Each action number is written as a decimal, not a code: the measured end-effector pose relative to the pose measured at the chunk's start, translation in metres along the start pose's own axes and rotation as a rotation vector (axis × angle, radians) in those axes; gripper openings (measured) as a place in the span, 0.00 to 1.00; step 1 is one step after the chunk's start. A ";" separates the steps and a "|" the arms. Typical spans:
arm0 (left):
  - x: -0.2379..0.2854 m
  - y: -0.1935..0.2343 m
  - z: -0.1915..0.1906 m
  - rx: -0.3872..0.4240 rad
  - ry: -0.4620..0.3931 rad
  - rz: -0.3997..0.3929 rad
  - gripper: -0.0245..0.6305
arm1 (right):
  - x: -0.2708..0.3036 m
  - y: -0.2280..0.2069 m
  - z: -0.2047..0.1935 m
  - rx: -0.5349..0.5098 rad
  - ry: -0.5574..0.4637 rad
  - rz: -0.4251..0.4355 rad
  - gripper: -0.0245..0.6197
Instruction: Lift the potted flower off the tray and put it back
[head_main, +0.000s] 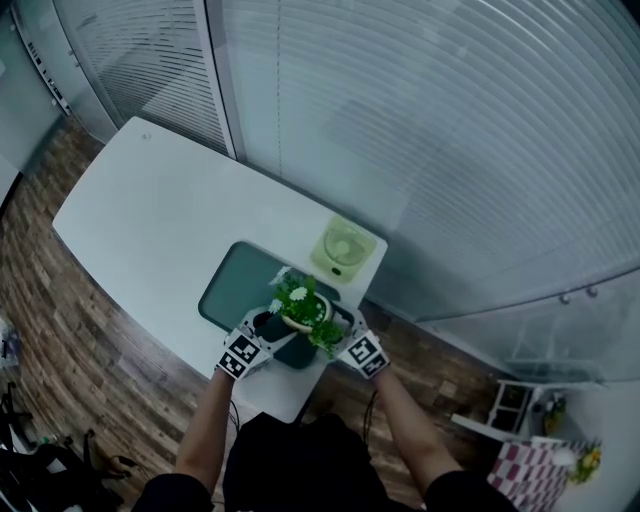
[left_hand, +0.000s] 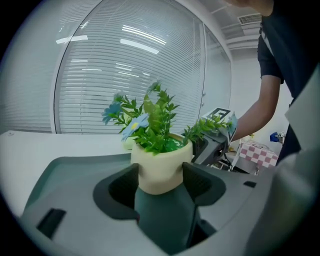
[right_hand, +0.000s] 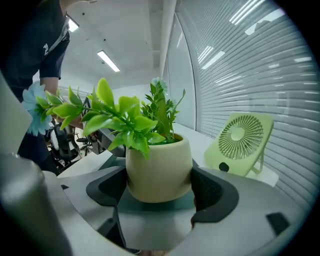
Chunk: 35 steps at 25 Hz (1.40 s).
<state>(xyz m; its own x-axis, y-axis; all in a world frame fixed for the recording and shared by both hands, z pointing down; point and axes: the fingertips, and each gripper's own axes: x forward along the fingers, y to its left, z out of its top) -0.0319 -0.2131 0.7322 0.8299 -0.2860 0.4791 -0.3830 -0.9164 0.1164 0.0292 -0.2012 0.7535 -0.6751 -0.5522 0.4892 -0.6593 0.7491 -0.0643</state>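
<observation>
The left gripper is coming in from about 8 o'clock of the potted flower, a rounded cream pot carrying green leaves and small pale blue and white blooms. Its dark fingers are clenching the pot's lower body, with one pad touching each side.

The pot is standing upright with its stems pointing straight up. It is sitting over the 4 o'clock corner of the dark green rectangular tray, which is lying on the white desk. From these views I cannot tell whether its base is resting on the tray or hanging just above it.

The right gripper is meeting the pot from about 4 o'clock. Its fingers are likewise grasping the cream body on both flanks, below the widest part. The two grippers are therefore holding the plant between them from opposite sides, and neither is nearer than the other.

Because the pot's axis is vertical and the tray is lying directly beneath it, the coming move is probably depending on a straight up or down path with both hands travelling together. An uneven pull would be tipping the foliage.

The light green plastic desk fan is standing near the pot at about 1 o'clock, just beyond the tray's far edge, so drifting that way would be risky.
</observation>
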 end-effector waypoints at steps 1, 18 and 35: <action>0.001 0.001 0.001 0.004 0.003 0.006 0.45 | 0.001 -0.001 -0.001 0.004 0.002 0.001 0.62; 0.012 0.009 -0.009 0.055 0.043 0.020 0.45 | 0.015 -0.009 -0.014 0.024 0.033 -0.038 0.62; -0.005 0.013 -0.015 -0.011 -0.008 0.075 0.45 | 0.006 -0.010 -0.007 0.024 -0.006 -0.061 0.62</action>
<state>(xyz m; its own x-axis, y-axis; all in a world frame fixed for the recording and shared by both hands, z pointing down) -0.0476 -0.2197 0.7445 0.8018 -0.3560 0.4800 -0.4486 -0.8892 0.0898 0.0334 -0.2093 0.7634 -0.6354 -0.5988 0.4876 -0.7070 0.7051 -0.0554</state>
